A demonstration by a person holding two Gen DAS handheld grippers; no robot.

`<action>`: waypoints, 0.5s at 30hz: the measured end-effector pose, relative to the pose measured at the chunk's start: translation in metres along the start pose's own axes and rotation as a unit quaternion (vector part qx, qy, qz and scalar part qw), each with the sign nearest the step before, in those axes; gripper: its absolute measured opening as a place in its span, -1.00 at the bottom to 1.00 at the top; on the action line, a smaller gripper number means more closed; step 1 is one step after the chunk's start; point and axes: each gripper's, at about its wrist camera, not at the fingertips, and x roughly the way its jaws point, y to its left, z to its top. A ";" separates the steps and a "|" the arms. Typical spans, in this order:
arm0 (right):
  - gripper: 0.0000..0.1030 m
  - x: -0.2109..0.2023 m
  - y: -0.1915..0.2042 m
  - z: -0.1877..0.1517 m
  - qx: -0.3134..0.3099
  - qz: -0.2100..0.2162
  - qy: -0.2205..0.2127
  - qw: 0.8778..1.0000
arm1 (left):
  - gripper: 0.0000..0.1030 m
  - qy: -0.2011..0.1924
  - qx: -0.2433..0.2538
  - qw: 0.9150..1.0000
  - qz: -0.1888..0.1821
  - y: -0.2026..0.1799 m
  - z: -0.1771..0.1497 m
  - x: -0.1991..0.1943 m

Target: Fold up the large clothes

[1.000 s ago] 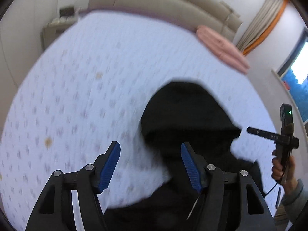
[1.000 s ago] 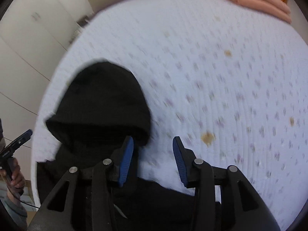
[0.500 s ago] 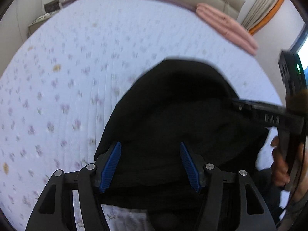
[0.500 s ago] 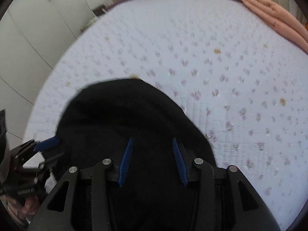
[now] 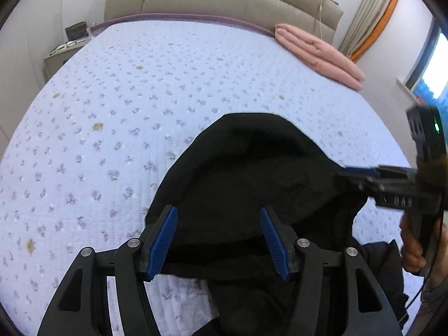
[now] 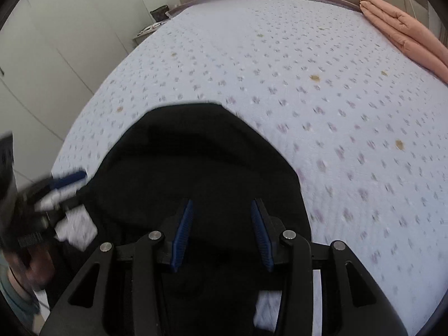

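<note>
A black hooded garment (image 5: pixel 252 173) lies on the bed near its front edge, hood pointing toward the headboard; it also shows in the right wrist view (image 6: pixel 196 162). My left gripper (image 5: pixel 218 240) is open, its blue pads spread above the hood's base, holding nothing. My right gripper (image 6: pixel 221 232) is open over the same garment from the other side, empty. In the left wrist view the right gripper (image 5: pixel 364 175) reaches in at the hood's right edge. In the right wrist view the left gripper (image 6: pixel 67 184) shows blurred at the hood's left edge.
The bed (image 5: pixel 112 112) has a pale quilted cover with small flowers. A folded pink blanket (image 5: pixel 316 53) lies at the far right by the headboard. A nightstand (image 5: pixel 58 56) stands at the far left. White wardrobe doors (image 6: pixel 56 42) line the left wall.
Both grippers have moved in over the hood, from beside it to above it. The hood now lies flatter and wider. Both stay open.
</note>
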 end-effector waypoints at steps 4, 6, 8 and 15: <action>-0.14 0.043 -0.019 -0.028 0.025 -0.014 0.077 0.997 | 0.24 0.075 -0.023 0.996 0.045 0.021 -0.019 0.045; -0.15 0.050 -0.030 -0.033 0.046 0.013 0.058 0.997 | 0.45 0.074 -0.034 0.996 0.044 0.028 -0.024 0.057; -0.15 0.050 -0.035 -0.030 0.060 0.024 0.062 0.996 | 0.45 0.071 -0.057 0.995 0.027 0.035 -0.022 0.055; -0.11 0.012 -0.056 -0.030 0.050 0.058 0.055 0.996 | 0.40 0.020 -0.060 0.998 0.004 0.045 -0.017 0.012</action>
